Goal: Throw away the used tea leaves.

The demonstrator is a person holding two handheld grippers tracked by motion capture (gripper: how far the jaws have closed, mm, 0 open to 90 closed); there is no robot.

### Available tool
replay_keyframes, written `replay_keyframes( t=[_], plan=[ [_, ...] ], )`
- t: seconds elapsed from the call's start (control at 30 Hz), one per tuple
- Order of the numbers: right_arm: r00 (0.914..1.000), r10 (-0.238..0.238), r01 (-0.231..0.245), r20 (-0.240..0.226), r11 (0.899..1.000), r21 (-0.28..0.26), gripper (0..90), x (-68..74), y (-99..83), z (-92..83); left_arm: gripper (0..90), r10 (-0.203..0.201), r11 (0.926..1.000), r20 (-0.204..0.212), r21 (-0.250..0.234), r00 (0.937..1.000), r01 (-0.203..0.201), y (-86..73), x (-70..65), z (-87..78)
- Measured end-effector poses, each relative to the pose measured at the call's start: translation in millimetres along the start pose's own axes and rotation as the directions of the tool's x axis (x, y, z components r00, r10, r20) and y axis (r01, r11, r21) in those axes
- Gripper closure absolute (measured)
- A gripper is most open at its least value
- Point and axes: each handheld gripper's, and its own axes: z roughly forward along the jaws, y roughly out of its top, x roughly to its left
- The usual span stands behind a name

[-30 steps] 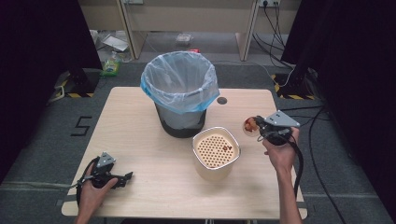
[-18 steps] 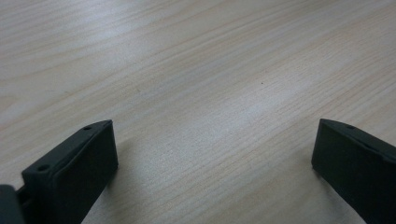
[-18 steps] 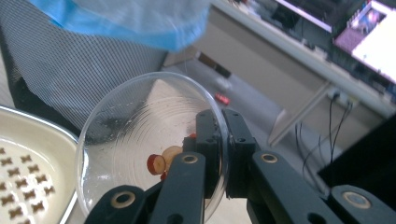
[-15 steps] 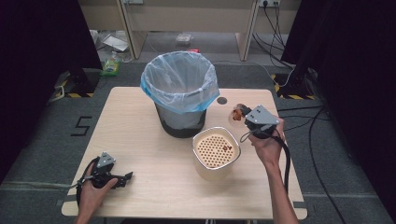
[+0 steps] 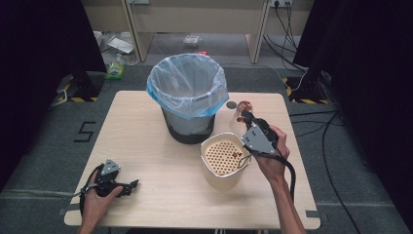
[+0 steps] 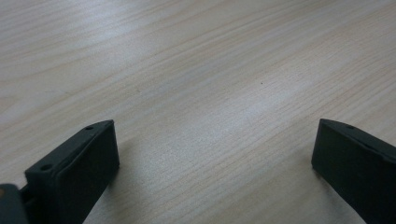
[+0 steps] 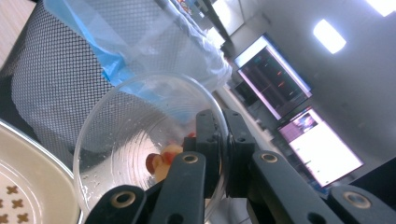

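My right gripper [image 5: 245, 118] has moved in from the table's right edge over the last second and now hangs just past the far right rim of the cream strainer bowl [image 5: 221, 158], between it and the waste bin [image 5: 187, 100]. Its jaws are pinched on the rim of a clear plastic cup [image 7: 149, 144], one jaw inside the wall and one outside. The cup is tipped on its side with its mouth toward the camera in my right gripper view, and small red and yellowish food scraps [image 7: 161, 161] sit in its bottom. In the high view the cup [image 5: 242, 109] shows as a faint clear shape with a reddish spot, held above the table [image 5: 146, 146] near a small dark disc [image 5: 231, 105] on the wood.

The bin, a black mesh one lined with a pale blue bag [image 7: 112, 56], stands where it did before, as does the strainer bowl with its perforated bottom [image 7: 9, 193].

My left gripper [image 5: 122, 185] has not shifted: it rests at the near left corner of the table in my left hand [image 5: 95, 202], its jaws spread wide with nothing but bare wood [image 6: 196, 93] between them.
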Motion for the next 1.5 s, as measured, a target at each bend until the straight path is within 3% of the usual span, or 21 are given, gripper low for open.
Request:
replay_keyframes(
  t=[0.13,0.17,0.2,0.23,0.27,0.37,0.43,0.5,0.57,0.67,0.8,0.87,0.9,0.97,1.0,1.07,1.1,1.27,1.37,1.43,1.5],
  plan=[
    [1.0,0.0,0.001,0.002,1.0,-0.024,87.2,8.9,2.8,-5.4,0.0,0.001,1.0,-0.002,-0.001,1.0,-0.001,0.0,-0.3,-0.1],
    [0.9995,-0.03,0.03,0.006,0.999,-0.027,87.2,12.2,4.9,-6.1,0.0,0.0,1.0,0.001,0.0,1.0,0.0,0.0,0.0,0.0],
    [0.9919,-0.126,0.126,0.017,0.992,0.0,87.4,21.1,7.5,-4.3,0.0,0.0,1.0,0.001,0.0,1.0,0.0,0.0,0.0,0.0],
    [0.9919,-0.126,0.126,0.017,0.992,0.0,87.4,21.1,7.5,-4.3,0.0,0.0,1.0,-0.001,-0.001,1.0,0.0,0.0,-0.2,-0.1],
    [0.9923,-0.122,0.123,0.023,0.991,-0.049,87.6,26.5,11.0,-7.8,0.0,0.002,1.0,-0.005,-0.004,1.0,-0.002,-0.2,-0.7,-0.1],
    [0.9883,-0.151,0.151,0.026,0.988,-0.039,87.7,28.5,12.8,-6.5,0.0,0.0,1.0,0.001,0.0,1.0,0.0,0.0,0.0,0.0],
    [0.9917,-0.12,0.122,0.045,0.991,-0.046,87.8,29.4,10.3,-5.5,0.0,0.001,1.0,-0.001,-0.001,1.0,-0.001,-0.1,-0.3,-0.1],
    [0.9789,-0.194,0.198,0.063,0.978,-0.059,87.9,34.7,13.9,-7.2,0.0,0.001,1.0,0.002,0.0,1.0,-0.001,0.0,0.0,0.0],
    [0.9729,-0.217,0.223,0.078,0.973,-0.066,87.8,36.5,14.5,-7.9,0.0,0.001,1.0,0.001,-0.001,1.0,-0.001,0.0,-0.1,0.1],
    [0.9476,-0.308,0.313,0.085,0.948,-0.055,87.8,43.7,14.6,-11.4,0.0,0.002,1.0,0.0,-0.002,1.0,-0.002,-0.1,-0.5,0.0],
    [0.9504,-0.297,0.301,0.092,0.953,-0.028,87.9,43.4,9.5,-10.5,0.0,0.002,1.0,0.001,-0.001,1.0,-0.002,-0.1,-0.3,0.0],
    [0.9468,-0.309,0.314,0.09,0.948,-0.049,87.8,43.7,10.7,-12.8,0.0,0.001,1.0,0.002,0.0,1.0,-0.001,0.0,-0.1,0.1],
    [0.939,-0.329,0.334,0.101,0.942,-0.039,87.9,44.7,10.9,-12.1,0.0,0.0,1.0,0.003,0.0,1.0,0.0,0.0,0.0,0.1],
    [0.9407,-0.324,0.33,0.102,0.942,-0.056,87.9,45.3,13.3,-14.2,0.0,0.001,1.0,0.001,0.0,1.0,-0.001,0.0,-0.2,0.0],
    [0.9344,-0.341,0.348,0.103,0.936,-0.061,87.9,45.9,16.1,-13.7,0.0,0.001,1.0,0.002,0.0,1.0,-0.001,0.0,-0.2,0.0],
    [0.9376,-0.329,0.336,0.114,0.941,-0.05,87.9,46.3,14.7,-12.6,0.0,0.002,1.0,0.002,0.0,1.0,-0.002,0.0,-0.3,0.0],
    [0.9363,-0.332,0.342,0.113,0.937,-0.075,87.9,46.3,16.2,-14.1,0.0,0.002,1.0,0.002,-0.001,1.0,-0.002,0.0,-0.3,0.0],
    [0.9326,-0.333,0.343,0.139,0.937,-0.057,88.0,46.3,14.6,-13.1,0.0,0.002,1.0,0.0,-0.003,1.0,-0.002,-0.1,-0.5,0.0],
    [0.9021,-0.4,0.411,0.161,0.91,-0.042,88.0,49.5,15.4,-13.1,0.0,0.001,1.0,0.003,0.0,1.0,-0.001,0.0,-0.1,0.0],
    [0.8908,-0.423,0.437,0.167,0.898,-0.057,88.0,53.5,16.2,-14.7,0.0,0.002,1.0,0.001,-0.001,1.0,-0.002,0.0,-0.4,0.0],
    [0.8581,-0.484,0.493,0.173,0.87,-0.015,88.0,56.0,13.7,-10.4,0.0,0.002,1.0,0.003,0.0,1.0,-0.002,0.0,-0.2,0.0]
  ],
)
